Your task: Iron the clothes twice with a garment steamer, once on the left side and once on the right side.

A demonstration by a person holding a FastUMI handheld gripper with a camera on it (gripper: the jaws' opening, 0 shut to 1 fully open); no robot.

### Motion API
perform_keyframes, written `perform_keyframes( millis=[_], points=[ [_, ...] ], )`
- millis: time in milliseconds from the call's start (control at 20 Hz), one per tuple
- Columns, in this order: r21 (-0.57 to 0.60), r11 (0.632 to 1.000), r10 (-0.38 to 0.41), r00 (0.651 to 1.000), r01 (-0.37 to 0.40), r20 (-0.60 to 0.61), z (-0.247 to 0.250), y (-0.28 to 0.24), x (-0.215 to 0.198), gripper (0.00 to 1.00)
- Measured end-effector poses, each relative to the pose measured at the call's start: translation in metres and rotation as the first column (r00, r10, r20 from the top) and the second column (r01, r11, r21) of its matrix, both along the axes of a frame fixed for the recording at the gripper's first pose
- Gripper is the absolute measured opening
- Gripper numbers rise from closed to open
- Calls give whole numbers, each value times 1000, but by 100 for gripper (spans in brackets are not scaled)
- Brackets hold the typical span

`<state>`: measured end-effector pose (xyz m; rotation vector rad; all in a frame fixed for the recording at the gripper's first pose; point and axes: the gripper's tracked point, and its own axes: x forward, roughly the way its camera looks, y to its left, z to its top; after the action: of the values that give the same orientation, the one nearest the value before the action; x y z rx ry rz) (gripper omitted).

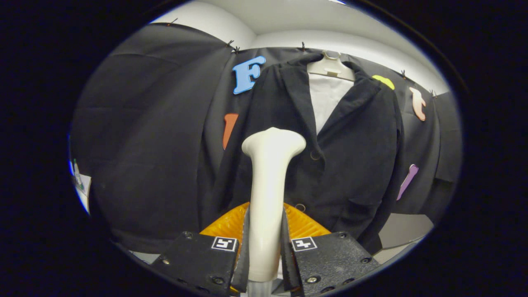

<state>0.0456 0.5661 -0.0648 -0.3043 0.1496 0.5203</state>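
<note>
Gripper [266, 243] fingers clamped on the steamer [268, 194] handle, one finger on each side, steamer upright between them with its flared head up top. Head sits just in front of the jacket [350, 156], left of the button line; contact can't be told. Jacket dark, hangs on a pale hanger [331, 66] against the booth wall, white shirt [326, 99] showing at the open collar. Orange ribbed part [225, 225] behind fingers.
</note>
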Motion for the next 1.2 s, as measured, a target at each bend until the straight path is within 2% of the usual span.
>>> perform_keyframes(
  millis=[200,550,1200],
  points=[
    [-48,999,-1,997,-2,-71,-37,-10,-8,35],
    [-89,996,-46,985,31,-169,-82,-36,-12,35],
    [-172,985,-81,932,21,-353,-176,-64,-35,35]
  ],
)
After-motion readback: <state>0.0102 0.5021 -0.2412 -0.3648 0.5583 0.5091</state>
